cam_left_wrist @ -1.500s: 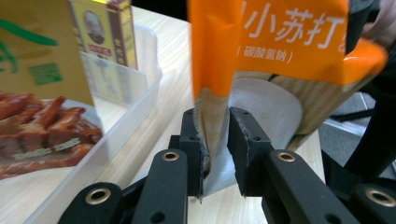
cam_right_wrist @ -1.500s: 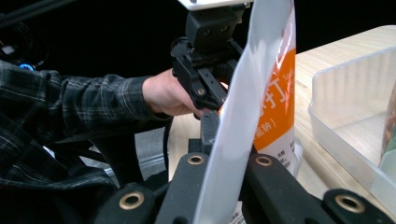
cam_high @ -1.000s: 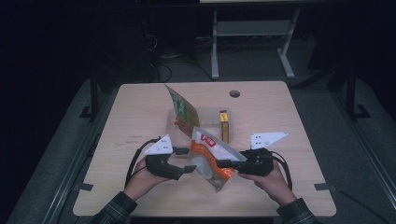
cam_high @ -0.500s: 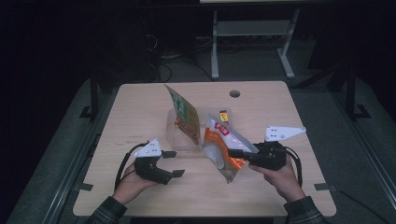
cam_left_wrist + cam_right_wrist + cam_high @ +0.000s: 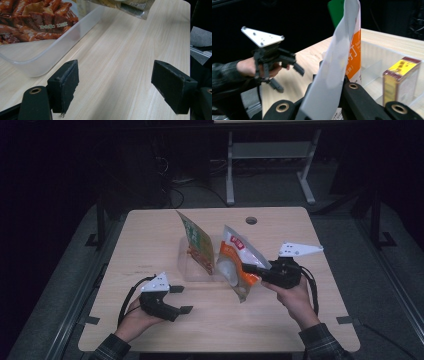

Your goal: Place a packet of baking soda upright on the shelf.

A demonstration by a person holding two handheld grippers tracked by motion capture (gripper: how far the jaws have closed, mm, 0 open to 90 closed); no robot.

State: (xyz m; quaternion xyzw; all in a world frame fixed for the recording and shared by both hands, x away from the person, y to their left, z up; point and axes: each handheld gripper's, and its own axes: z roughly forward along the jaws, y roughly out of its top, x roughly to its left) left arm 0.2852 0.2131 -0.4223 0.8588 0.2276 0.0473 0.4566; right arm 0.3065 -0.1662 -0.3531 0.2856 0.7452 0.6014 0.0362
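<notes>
An orange and white snack bag (image 5: 234,262) hangs nearly upright over the right end of a clear plastic container (image 5: 192,270). My right gripper (image 5: 248,268) is shut on the bag's lower edge, and the bag's white back (image 5: 332,62) rises between the jaws in the right gripper view. A green snack bag (image 5: 196,241) stands in the container. My left gripper (image 5: 181,299) rests low at the table's front left. Its jaws have just been opening and stand wide, with bare wood between them (image 5: 115,85). A yellow box (image 5: 401,80) stands in the container.
The wooden table (image 5: 150,230) has a round cable hole (image 5: 251,220) at the back. The container's near wall (image 5: 50,57) lies close ahead of the left jaws, with the green bag's printed face (image 5: 37,17) behind it. A metal stand (image 5: 270,155) stands beyond the table.
The left gripper let go of the orange bag and drew back to the front left. The right gripper carried the bag up and toward the back, over the container's edge.
</notes>
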